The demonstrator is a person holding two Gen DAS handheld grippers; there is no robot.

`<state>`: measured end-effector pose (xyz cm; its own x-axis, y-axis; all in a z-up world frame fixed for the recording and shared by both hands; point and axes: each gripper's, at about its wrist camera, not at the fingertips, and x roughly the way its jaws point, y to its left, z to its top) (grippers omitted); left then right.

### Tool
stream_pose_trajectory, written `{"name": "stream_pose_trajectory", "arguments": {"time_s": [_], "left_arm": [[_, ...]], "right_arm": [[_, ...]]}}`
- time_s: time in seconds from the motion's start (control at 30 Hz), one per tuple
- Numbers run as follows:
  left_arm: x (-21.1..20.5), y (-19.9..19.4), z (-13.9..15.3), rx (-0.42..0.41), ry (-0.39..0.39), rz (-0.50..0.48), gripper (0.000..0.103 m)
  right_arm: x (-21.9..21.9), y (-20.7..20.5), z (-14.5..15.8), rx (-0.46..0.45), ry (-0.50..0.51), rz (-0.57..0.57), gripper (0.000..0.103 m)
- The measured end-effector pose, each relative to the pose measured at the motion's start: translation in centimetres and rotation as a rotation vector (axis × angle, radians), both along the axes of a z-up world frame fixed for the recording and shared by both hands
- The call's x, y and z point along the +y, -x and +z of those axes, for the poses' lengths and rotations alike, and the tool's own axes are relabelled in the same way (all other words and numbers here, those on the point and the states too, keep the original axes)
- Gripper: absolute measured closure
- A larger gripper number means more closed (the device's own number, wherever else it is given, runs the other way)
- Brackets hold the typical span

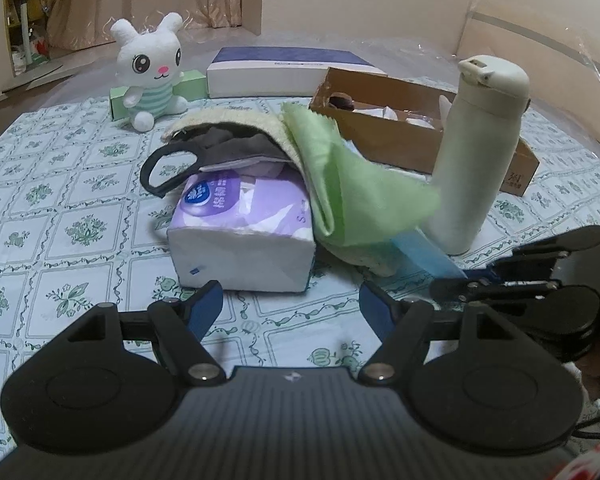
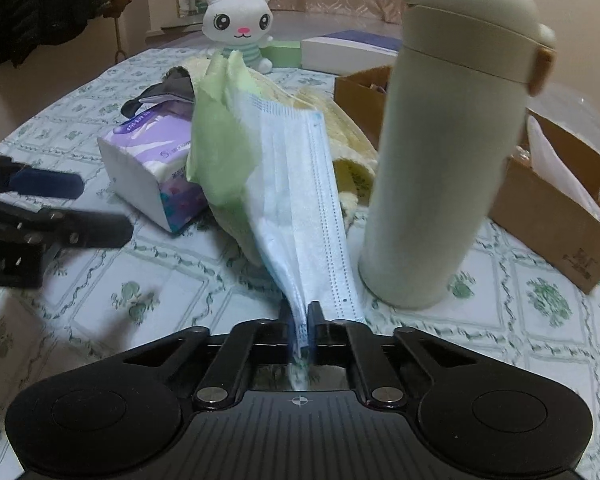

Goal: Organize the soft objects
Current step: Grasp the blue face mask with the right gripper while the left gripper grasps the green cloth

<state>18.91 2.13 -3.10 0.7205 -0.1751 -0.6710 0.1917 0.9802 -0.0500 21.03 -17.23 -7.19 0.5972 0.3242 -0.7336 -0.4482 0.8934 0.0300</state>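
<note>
Left wrist view: left gripper fingers spread wide, empty, just in front of tissue pack on the tablecloth. Green cloth draped beside pack.

Right wrist view: right gripper pinching blue face mask, which trails up over the pile beside the bottle.

Matte black left gripper, blue finger pads, silver pivot screws. Ribbed black right gripper, white crosshair marking.
</note>
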Motion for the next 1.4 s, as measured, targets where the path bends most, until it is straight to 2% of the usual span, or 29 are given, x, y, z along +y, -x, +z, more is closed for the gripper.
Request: {"name": "stream_pose_trajectory", "arguments": {"time_s": [0.4,0.6,0.77,0.9,1.03,1.07,1.13,1.2,1.27,1.3,1.37,1.4], "left_arm": [[-2.4,0.1,1.0,-0.052,-0.012,-0.090,0.031],[-4.9,-0.9,0.5,-0.084,-0.107,-0.214,0.031],[-7.1,-2.7,-0.7,-0.100,-0.225,-0.323,0.034],[-8.8,-4.2,-2.4,-0.069,-0.344,-0.391,0.048],[-9.4,-4.9,-3.3,-0.067,-0.390,-0.417,0.064],[-9.4,-5.1,-3.5,-0.059,-0.387,-0.421,0.068],[-9.4,-5.3,-3.7,-0.045,-0.380,-0.422,0.090],[-9.3,-5.1,-3.7,-0.028,-0.355,-0.420,0.097],[-9.3,-4.6,-3.5,-0.015,-0.327,-0.417,0.098],[-9.2,-4.2,-3.4,-0.009,-0.312,-0.416,0.099],[-9.0,-3.2,-3.1,0.009,-0.277,-0.412,0.099],[-8.7,-2.7,-2.9,0.021,-0.255,-0.407,0.099]], "right_arm": [[-3.3,4.7,0.8,0.053,0.034,-0.028,0.101],[-5.5,6.0,0.9,0.054,0.051,-0.072,0.101],[-7.1,6.3,1.1,0.063,0.046,-0.092,0.101],[-7.9,6.2,1.0,0.067,0.037,-0.106,0.101],[-8.0,6.2,0.9,0.070,0.023,-0.095,0.100],[-7.9,6.2,0.9,0.070,0.022,-0.089,0.100],[-7.8,6.3,0.9,0.073,0.016,-0.078,0.100],[-7.7,6.2,1.0,0.070,0.005,-0.071,0.100],[-7.5,6.2,1.1,0.066,0.002,-0.064,0.099],[-7.4,6.3,1.2,0.064,0.004,-0.058,0.097],[-7.1,6.4,1.4,0.057,0.004,-0.038,0.082],[-7.0,6.6,1.6,0.050,0.004,-0.027,0.062]]}}
